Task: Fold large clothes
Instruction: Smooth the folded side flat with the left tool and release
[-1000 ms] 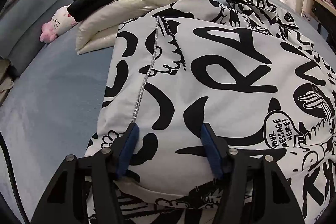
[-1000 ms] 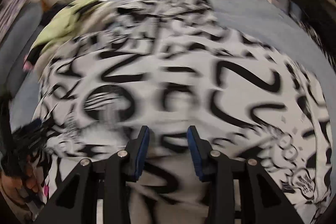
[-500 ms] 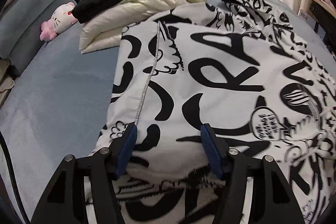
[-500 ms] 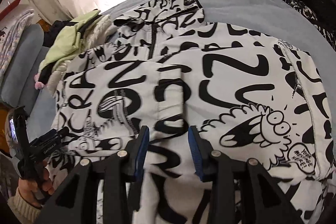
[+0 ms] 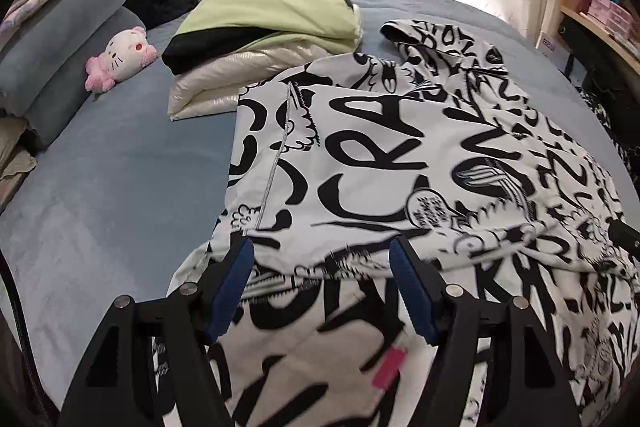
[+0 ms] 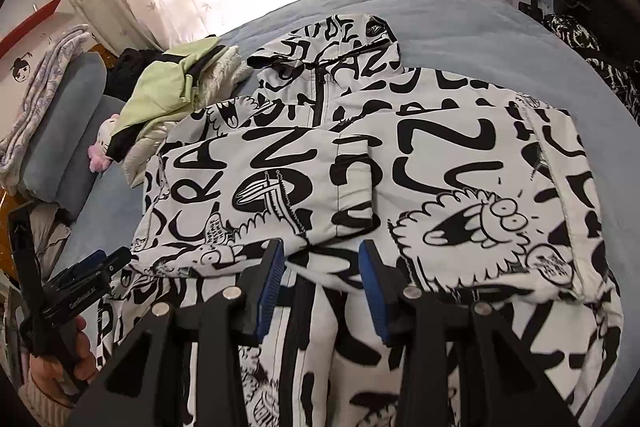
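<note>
Blue pads line both pairs of fingers, and neither pair presses on anything. Our left gripper [image 5: 322,275] hangs above the jacket [image 5: 400,155] with its fingers spreading wider, cloth below them but none pinched between. Our right gripper [image 6: 322,279] hovers with a narrower gap, and we see only the garment's dark zip line and print beneath that gap, not in it.

Just ahead of both sets of fingertips runs the near edge of the folded-in sleeves, which meet across the chest; the lower body of the jacket trails back under the fingers toward us. Beyond the sleeves lies the hood [image 6: 332,43], farthest from us on the blue bed [image 5: 100,179]. Out past our left fingers sits a stack of folded clothes [image 5: 260,39], and farther still a pink plush toy [image 5: 118,59].

We judge the jacket soft, light and slightly padded, likely smooth enough to slide, so it should drape and sag rather than hold shape. We would take hold at the bottom hem, one pinch near each corner, gathering both layers so the fold carries evenly up over the sleeves.
</note>
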`<state>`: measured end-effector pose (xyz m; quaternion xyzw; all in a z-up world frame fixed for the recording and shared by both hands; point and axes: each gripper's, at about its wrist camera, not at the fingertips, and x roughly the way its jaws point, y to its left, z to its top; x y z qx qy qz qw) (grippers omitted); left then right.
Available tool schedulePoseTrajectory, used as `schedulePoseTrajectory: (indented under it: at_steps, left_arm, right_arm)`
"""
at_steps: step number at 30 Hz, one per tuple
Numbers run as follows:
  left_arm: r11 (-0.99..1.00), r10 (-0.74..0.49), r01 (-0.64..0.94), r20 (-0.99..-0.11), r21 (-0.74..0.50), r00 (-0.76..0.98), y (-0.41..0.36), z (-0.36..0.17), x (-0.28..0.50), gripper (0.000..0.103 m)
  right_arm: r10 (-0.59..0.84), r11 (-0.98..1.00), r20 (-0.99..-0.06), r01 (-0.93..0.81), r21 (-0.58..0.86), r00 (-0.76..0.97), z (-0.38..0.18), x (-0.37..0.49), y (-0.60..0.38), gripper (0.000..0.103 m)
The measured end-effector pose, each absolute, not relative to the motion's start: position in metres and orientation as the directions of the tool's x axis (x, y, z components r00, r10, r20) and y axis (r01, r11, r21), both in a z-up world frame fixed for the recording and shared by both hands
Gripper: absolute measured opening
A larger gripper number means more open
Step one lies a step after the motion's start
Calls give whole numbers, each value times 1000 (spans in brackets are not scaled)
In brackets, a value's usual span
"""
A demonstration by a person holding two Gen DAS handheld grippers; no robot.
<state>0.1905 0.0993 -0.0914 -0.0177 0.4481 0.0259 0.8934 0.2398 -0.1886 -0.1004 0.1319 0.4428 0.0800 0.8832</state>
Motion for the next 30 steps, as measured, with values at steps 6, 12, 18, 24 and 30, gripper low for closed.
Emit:
schedulePoseTrajectory:
  at_steps: [6, 12, 18, 24, 30]
  left_arm:
    - [999, 16, -44, -783, -14, 621, 93, -71, 156, 69]
    - [1000, 13, -30, -770, -8, 638, 87, -57, 133, 69]
    - [1000, 8, -21, -765, -7, 644, 85, -52, 112, 69]
    - [1000, 15, -31, -768, -6, 640, 92, -54, 87, 69]
    - [999, 21, -44, -771, -8, 637, 106, -56, 67, 69]
  right_arm:
    - [260, 949, -745, -18, 316, 615, -91, 215, -196, 39]
    - [255, 946, -734, -6, 324, 630, -85, 193, -205, 39]
    - [250, 947, -725, -4, 322, 641, -82, 175, -209, 39]
    - [249, 946, -723, -4, 323, 645, -85, 159, -211, 39]
    - [238, 956, -736, -21, 291, 634, -89, 142, -206, 39]
